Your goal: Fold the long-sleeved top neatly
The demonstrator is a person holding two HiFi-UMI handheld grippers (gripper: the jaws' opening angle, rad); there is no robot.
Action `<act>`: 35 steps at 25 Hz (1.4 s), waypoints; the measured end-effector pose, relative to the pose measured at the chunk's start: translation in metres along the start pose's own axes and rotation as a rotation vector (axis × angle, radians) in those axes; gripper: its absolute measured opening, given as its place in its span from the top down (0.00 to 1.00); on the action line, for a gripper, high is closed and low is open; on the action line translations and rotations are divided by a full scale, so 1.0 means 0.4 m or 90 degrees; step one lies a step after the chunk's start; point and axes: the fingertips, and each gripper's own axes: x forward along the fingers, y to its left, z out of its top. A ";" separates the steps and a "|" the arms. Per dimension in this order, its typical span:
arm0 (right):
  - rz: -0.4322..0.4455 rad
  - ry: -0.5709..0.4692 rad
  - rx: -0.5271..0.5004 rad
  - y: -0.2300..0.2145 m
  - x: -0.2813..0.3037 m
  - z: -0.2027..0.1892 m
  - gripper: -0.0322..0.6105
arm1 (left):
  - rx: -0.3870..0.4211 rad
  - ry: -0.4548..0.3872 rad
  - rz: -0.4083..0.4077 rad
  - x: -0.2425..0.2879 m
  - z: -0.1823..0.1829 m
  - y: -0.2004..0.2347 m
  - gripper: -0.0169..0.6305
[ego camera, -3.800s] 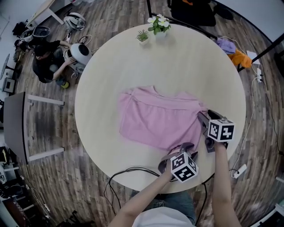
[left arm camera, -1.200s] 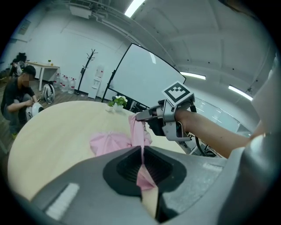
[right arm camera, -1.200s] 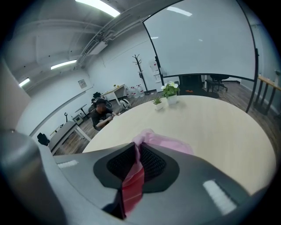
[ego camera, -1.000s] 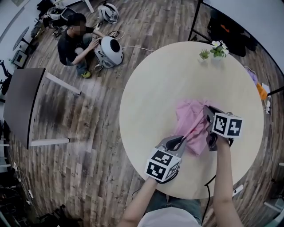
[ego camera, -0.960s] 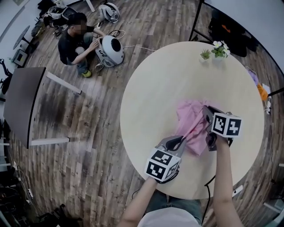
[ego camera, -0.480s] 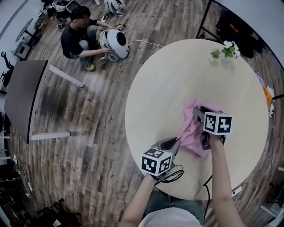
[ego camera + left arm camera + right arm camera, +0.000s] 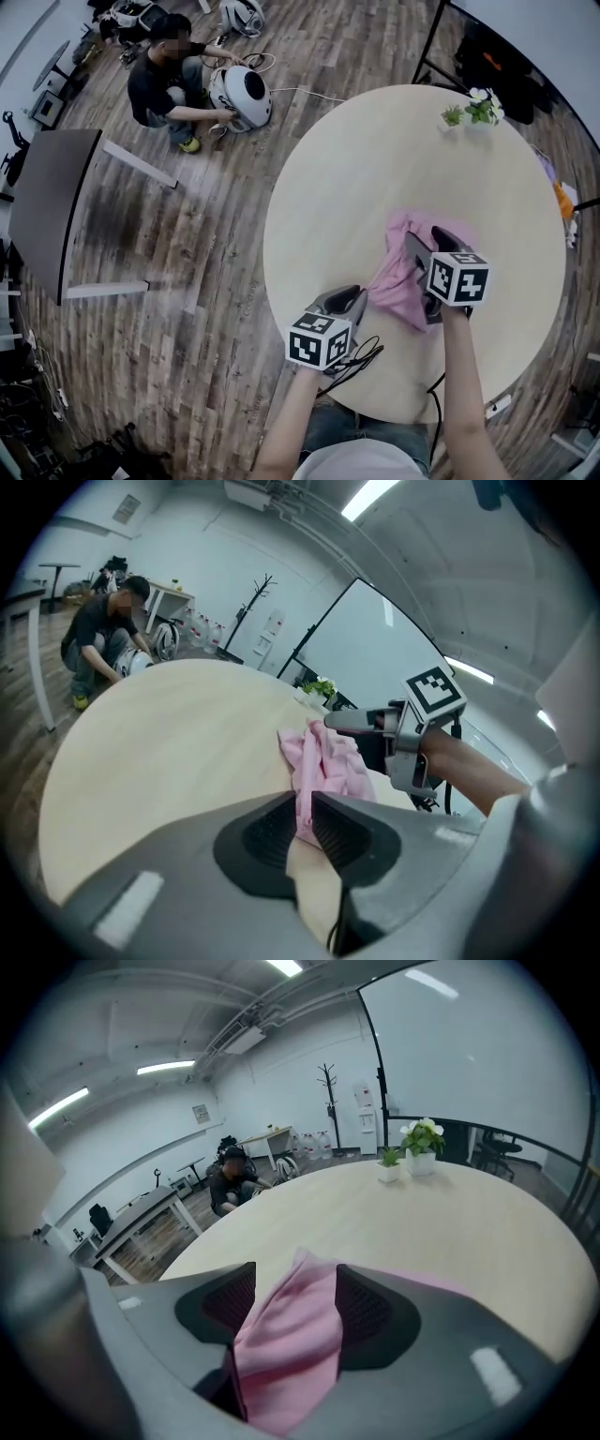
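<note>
You have one pink top (image 7: pixel 398 274) on the round worktop (image 7: pixel 366 169). It is bunched into a narrow heap on your right half of the worktop, between your two hand-held grippers. Your left hand-held gripper (image 7: pixel 305 806) is clamped on one thin fold of the top near the worktop's near edge, and the cloth runs from its jaws up to the heap. Your right hand-held gripper (image 7: pixel 292 1297) has its jaws wide apart. They have just been opening, and a fold of the top lies loose between them, unpinched. Two pots stand side by side at the far edge, well apart from the top: a green plant (image 7: pixel 453 115) and a white-flowered plant (image 7: pixel 483 103). One person (image 7: pixel 164 80) crouches on the floor (image 7: pixel 187 244) beyond the worktop.
</note>
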 end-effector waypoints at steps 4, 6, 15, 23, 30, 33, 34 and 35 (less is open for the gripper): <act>-0.034 -0.040 -0.019 -0.025 -0.067 0.014 0.52 | 0.029 -0.042 0.034 -0.035 0.061 0.009 0.89; -0.054 -0.061 -0.033 -0.040 -0.108 0.021 0.56 | 0.061 -0.061 0.054 -0.051 0.101 0.006 0.89; -0.150 -0.153 -0.039 -0.110 -0.321 0.041 0.70 | 0.205 -0.142 0.082 -0.094 0.281 -0.098 0.89; -0.234 -0.236 -0.043 -0.148 -0.514 0.061 0.80 | 0.309 -0.219 0.099 -0.141 0.393 -0.232 0.89; -0.288 -0.328 -0.042 -0.139 -0.664 0.082 0.91 | 0.346 -0.283 0.114 -0.202 0.449 -0.321 0.90; -0.302 -0.355 -0.046 -0.128 -0.706 0.082 0.91 | 0.359 -0.305 0.120 -0.225 0.454 -0.351 0.90; -0.303 -0.361 -0.048 -0.126 -0.716 0.083 0.91 | 0.362 -0.310 0.121 -0.230 0.455 -0.361 0.90; -0.303 -0.366 -0.049 -0.124 -0.723 0.084 0.91 | 0.365 -0.315 0.121 -0.235 0.455 -0.371 0.90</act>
